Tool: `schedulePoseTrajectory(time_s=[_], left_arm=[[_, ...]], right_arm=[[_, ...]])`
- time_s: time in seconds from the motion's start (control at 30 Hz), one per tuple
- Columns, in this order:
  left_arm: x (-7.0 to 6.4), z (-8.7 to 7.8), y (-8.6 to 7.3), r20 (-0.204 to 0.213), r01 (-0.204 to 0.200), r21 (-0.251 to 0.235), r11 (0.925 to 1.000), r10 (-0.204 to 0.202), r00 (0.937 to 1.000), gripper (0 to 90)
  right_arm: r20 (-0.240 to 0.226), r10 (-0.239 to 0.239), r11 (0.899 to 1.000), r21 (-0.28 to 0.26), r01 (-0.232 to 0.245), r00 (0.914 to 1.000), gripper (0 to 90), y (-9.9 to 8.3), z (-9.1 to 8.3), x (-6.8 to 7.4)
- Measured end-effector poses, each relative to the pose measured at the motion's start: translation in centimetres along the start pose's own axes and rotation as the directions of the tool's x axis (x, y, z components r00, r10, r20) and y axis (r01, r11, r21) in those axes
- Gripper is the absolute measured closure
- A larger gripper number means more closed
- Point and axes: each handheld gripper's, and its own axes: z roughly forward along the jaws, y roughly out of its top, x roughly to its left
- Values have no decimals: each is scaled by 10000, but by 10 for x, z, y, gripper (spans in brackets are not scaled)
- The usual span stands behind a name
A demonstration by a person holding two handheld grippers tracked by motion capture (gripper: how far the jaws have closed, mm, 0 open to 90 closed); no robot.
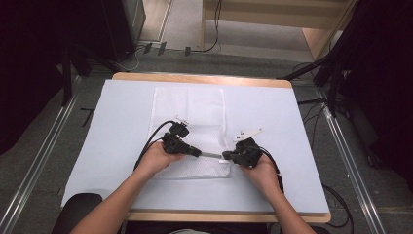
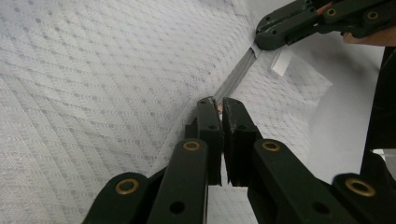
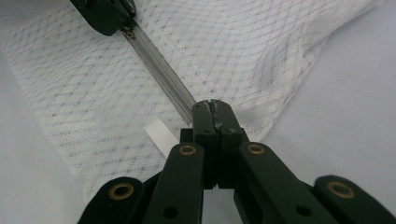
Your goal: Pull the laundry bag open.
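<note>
On the table [image 1: 117, 146] covered in pale blue, the white mesh zippered bag [image 1: 190, 112] lies flat, its grey zipper [image 3: 161, 70] stretched between the left gripper [image 2: 218, 106], pinching the zipper pull, and the right gripper [image 3: 214, 108], clamped on the zipper's end.

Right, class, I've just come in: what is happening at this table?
A person works on a white mesh bag lying on the table, with a gripper in each hand. The left gripper is shut on what looks like the zipper pull, and the right gripper is shut on the bag's edge at the other end of the grey zipper, which is stretched taut between them.
</note>
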Motion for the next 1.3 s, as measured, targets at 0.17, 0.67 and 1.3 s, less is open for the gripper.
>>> schedulePoseTrajectory(time_s=[0.17, 0.67, 1.3], left_arm=[[5, -7, -2, 142, 174, -33, 9998, -174, 9997, 882], [4, -29, -10, -43, 125, 7, 9999, -125, 9999, 882], [22, -46, -26, -103, 452, 91, 9989, -451, 9989, 882]], right_arm=[[-28, -15, 10000, 4, 15, 10000, 900, 0, 0, 0], [-13, -152, 9999, 40, 152, 9999, 900, 1, 1, 0], [-4, -86, 10000, 1, 86, 10000, 900, 1, 1, 1]])
